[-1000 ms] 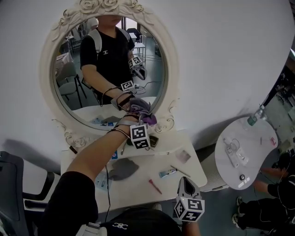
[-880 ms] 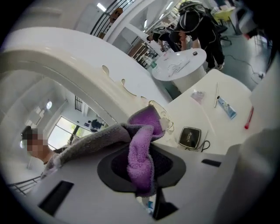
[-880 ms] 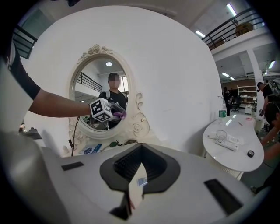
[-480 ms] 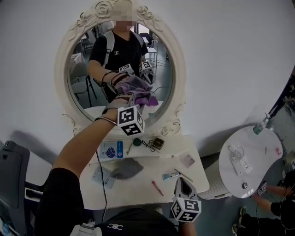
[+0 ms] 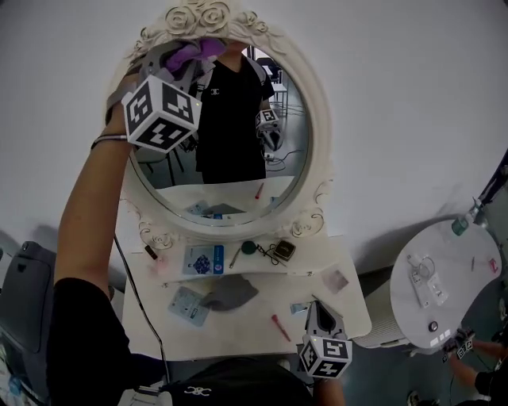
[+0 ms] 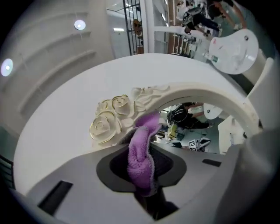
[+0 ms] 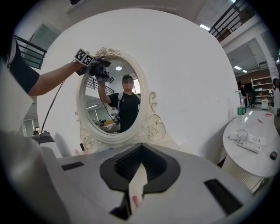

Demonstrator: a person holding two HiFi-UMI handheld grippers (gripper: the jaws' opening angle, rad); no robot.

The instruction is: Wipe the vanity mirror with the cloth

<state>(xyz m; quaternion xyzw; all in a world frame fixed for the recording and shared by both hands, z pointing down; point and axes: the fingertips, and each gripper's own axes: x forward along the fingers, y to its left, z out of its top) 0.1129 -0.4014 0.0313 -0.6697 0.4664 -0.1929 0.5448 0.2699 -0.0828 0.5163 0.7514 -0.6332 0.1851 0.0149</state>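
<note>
The purple cloth (image 5: 198,51) is pinched in the left gripper (image 5: 184,65), which is held high at the top left of the vanity mirror (image 5: 238,170), just beside the carved rose crest (image 5: 208,16). The right gripper (image 5: 321,319) is held low over the dressing table (image 5: 238,317), its jaws pressed almost together on nothing. From here the cloth could be dragged over the ornate frame rather than the glass — or the hard jaws knocked against it. Whether cloth meets glass cannot be made out, as the contact is hidden behind the gripper.

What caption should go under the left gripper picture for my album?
Left gripper pinches a purple cloth at the mirror top, beside the frame's carved roses.
</note>
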